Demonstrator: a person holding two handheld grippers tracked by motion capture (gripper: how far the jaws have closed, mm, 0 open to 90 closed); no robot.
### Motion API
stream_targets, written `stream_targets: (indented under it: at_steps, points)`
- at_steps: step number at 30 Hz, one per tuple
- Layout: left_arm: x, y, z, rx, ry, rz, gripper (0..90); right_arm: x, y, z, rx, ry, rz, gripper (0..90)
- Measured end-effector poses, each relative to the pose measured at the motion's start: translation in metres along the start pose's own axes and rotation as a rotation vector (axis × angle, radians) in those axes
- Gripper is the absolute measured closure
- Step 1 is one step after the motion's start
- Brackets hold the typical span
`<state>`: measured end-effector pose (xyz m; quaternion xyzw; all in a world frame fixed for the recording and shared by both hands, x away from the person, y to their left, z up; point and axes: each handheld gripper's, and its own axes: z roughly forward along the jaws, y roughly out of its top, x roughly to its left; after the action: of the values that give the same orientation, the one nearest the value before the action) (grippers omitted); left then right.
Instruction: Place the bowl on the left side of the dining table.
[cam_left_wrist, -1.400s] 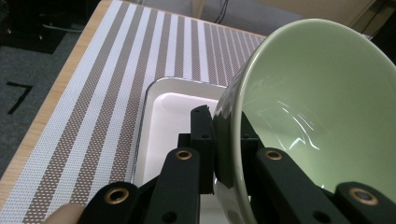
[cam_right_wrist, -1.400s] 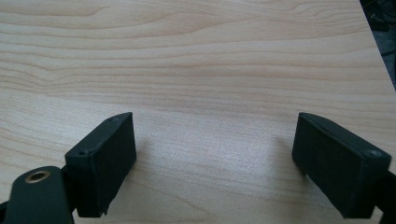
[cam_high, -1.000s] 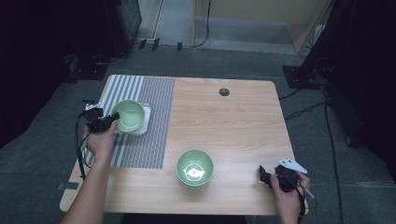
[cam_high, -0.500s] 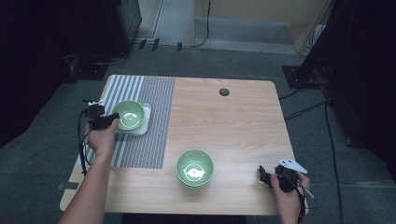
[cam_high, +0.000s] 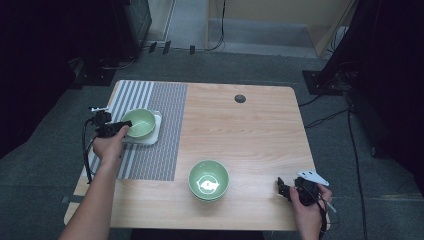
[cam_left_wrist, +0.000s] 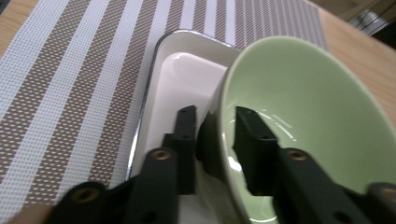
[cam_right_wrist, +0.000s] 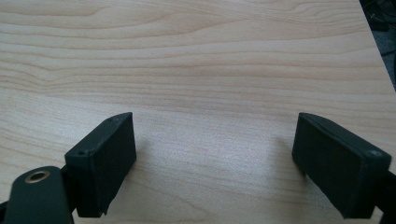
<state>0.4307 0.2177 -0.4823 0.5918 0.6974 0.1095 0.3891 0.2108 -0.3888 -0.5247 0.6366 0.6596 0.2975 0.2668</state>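
Wooden counter (cam_high: 260, 130): left tongs (cam_left_wrist: 212, 140) pinch the far-left green bowl's (cam_high: 138, 122) rim (lift pending); right tongs (cam_right_wrist: 215, 163) rest spread, idle.

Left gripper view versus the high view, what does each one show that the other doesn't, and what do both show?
The left gripper view alone shows the grip up close: one jaw inside and one outside the rim of the green bowl.

The high view alone shows the second green bowl near the front edge, the right gripper and the black spot on the table.

Both show the held bowl, the white dish under it and the striped mat.
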Motion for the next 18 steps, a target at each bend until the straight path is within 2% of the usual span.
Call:
stream_targets:
  at_steps: [1,3,5,7,8,10,13,14,15,18]
  points:
    - [0.0,0.0,-0.001,-0.007,-0.006,0.0,67.3,0.0,0.0,0.0,0.0,0.0,0.0,13.1]
    - [-0.002,0.002,-0.005,-0.025,-0.025,0.015,59.6,0.0,0.0,0.0,0.0,0.0,0.0,13.1]
    - [-0.003,0.003,-0.006,-0.02,-0.056,0.027,53.4,0.0,0.0,0.0,0.0,0.0,0.0,13.1]
    - [-0.005,0.003,-0.008,-0.02,-0.058,0.04,34.4,0.0,0.0,0.0,0.001,0.0,0.001,13.1]
    - [-0.007,0.002,-0.009,-0.019,-0.029,0.072,25.9,0.0,0.0,0.0,0.0,0.0,0.0,13.1]
    - [-0.007,0.002,-0.012,-0.032,-0.032,0.086,16.9,0.0,0.0,0.0,0.0,0.0,0.0,13.1]
    - [-0.007,0.003,-0.015,-0.051,-0.033,0.098,11.2,0.0,0.0,0.0,0.0,0.0,0.0,13.1]
    - [-0.009,0.003,-0.019,-0.069,-0.017,0.122,11.1,0.0,0.0,0.0,0.0,0.0,0.0,13.1]
    - [-0.01,0.003,-0.02,-0.076,-0.004,0.127,11.2,0.0,0.0,0.0,0.0,0.0,0.0,13.1]
    - [-0.012,0.003,-0.026,-0.096,-0.015,0.138,11.2,0.0,0.0,0.0,0.0,0.0,0.0,13.1]
